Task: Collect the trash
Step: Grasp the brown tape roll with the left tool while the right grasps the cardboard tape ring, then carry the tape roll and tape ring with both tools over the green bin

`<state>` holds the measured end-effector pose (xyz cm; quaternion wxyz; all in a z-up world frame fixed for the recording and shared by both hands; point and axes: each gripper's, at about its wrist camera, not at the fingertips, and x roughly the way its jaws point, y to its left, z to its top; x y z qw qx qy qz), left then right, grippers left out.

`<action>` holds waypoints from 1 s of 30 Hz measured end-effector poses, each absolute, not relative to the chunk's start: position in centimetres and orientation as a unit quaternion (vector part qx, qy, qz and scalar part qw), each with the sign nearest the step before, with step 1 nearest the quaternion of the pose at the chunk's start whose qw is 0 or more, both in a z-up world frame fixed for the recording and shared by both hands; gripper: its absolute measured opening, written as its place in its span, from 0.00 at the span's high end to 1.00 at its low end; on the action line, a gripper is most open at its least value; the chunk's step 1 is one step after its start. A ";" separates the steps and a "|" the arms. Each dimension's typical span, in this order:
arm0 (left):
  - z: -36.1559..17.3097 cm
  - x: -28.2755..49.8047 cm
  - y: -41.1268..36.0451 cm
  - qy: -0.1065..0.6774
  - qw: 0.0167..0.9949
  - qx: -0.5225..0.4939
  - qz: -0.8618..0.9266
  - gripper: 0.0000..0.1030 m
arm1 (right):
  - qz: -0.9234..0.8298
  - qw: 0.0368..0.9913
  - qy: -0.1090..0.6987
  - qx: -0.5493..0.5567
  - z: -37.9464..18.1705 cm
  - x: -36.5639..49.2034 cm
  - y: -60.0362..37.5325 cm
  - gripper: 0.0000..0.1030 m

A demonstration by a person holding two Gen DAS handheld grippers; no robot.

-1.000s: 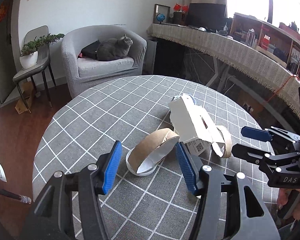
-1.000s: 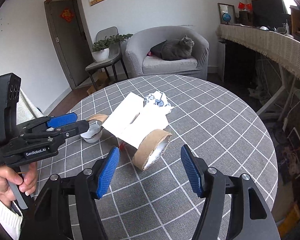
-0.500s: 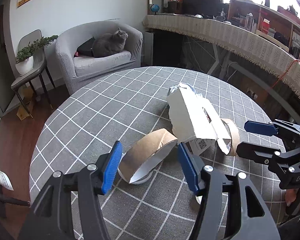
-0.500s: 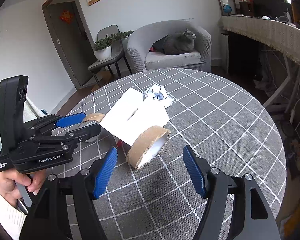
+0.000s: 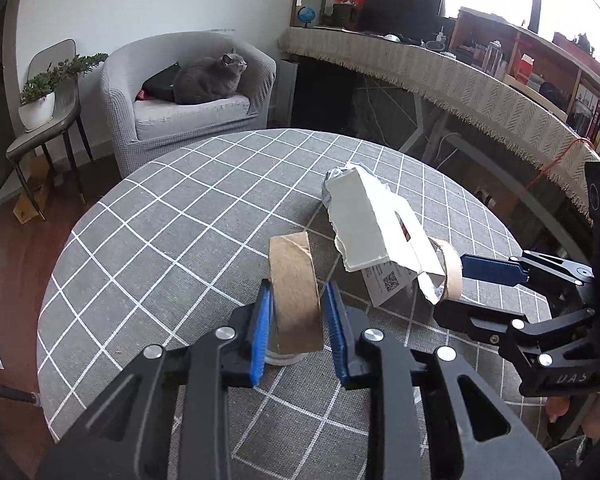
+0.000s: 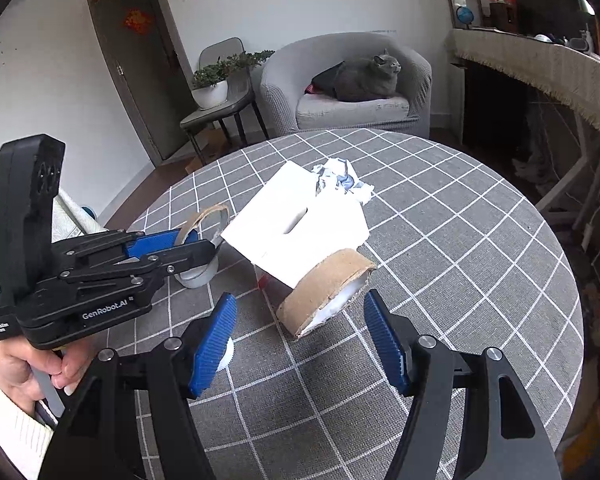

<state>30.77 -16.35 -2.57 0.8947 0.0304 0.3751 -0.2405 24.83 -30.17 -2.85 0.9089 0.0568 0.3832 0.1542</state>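
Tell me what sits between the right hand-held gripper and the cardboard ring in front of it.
Nothing visible. The right hand-held gripper is open, with the cardboard ring lying just ahead of its fingertips on bare tablecloth. The white torn box rests against the ring's far side, not in the approach path.

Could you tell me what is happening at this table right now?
A person is collecting trash from the round table with two handheld grippers. The left gripper has just closed on a squashed cardboard ring. The right gripper hangs open before a second cardboard ring, beside torn white packaging.
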 end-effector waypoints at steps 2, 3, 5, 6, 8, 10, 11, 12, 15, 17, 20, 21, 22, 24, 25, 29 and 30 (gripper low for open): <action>-2.5 30.8 -16.3 0.375 0.894 0.026 -0.244 0.77 | 0.156 0.907 0.384 0.070 -2.9 25.0 -30.4 0.42; -2.5 30.8 -16.2 0.376 0.893 0.024 -0.246 0.78 | 0.158 0.906 0.386 0.077 -3.0 25.2 -30.5 0.45; -2.5 30.7 -16.1 0.376 0.893 0.021 -0.248 0.78 | 0.162 0.902 0.390 0.090 -3.2 25.6 -30.6 0.48; -2.5 30.6 -16.0 0.376 0.892 0.020 -0.249 0.78 | 0.163 0.901 0.391 0.094 -3.3 25.7 -30.6 0.48; -2.5 30.6 -15.8 0.376 0.892 0.015 -0.250 0.78 | 0.155 0.899 0.399 0.093 -3.5 26.0 -30.3 0.49; -2.4 30.5 -15.7 0.375 0.892 0.011 -0.252 0.78 | 0.151 0.898 0.403 0.097 -3.7 26.4 -30.1 0.54; -2.3 30.4 -15.7 0.374 0.892 0.008 -0.255 0.78 | 0.148 0.897 0.403 0.101 -3.7 26.5 -30.1 0.60; -2.2 30.3 -15.7 0.372 0.892 0.008 -0.257 0.78 | 0.147 0.898 0.403 0.103 -3.7 26.5 -30.3 0.65; -2.1 30.0 -15.9 0.369 0.892 0.011 -0.260 0.78 | 0.145 0.897 0.401 0.111 -3.7 26.5 -30.7 0.73; -1.9 29.9 -15.8 0.368 0.893 0.005 -0.259 0.78 | 0.147 0.897 0.402 0.112 -3.8 26.5 -30.7 0.78; -1.7 29.8 -15.7 0.367 0.893 0.000 -0.261 0.78 | 0.147 0.898 0.401 0.103 -3.6 26.3 -30.4 0.86; -1.7 29.7 -15.6 0.367 0.893 0.000 -0.260 0.78 | 0.148 0.898 0.402 0.100 -3.6 26.2 -30.4 0.88; -1.6 29.6 -15.5 0.366 0.894 0.001 -0.259 0.78 | 0.148 0.898 0.402 0.098 -3.5 26.1 -30.2 0.88; -1.5 29.3 -15.2 0.364 0.895 0.001 -0.258 0.78 | 0.149 0.899 0.401 0.095 -3.4 25.9 -30.0 0.88; -1.4 29.2 -15.0 0.364 0.895 0.000 -0.258 0.78 | 0.147 0.899 0.400 0.094 -3.3 25.8 -30.0 0.88; -1.1 28.7 -14.4 0.364 0.895 -0.009 -0.260 0.78 | 0.143 0.901 0.399 0.095 -3.1 25.3 -30.2 0.88; -1.2 28.5 -14.2 0.365 0.894 -0.011 -0.261 0.78 | 0.142 0.900 0.399 0.097 -3.1 25.2 -30.3 0.88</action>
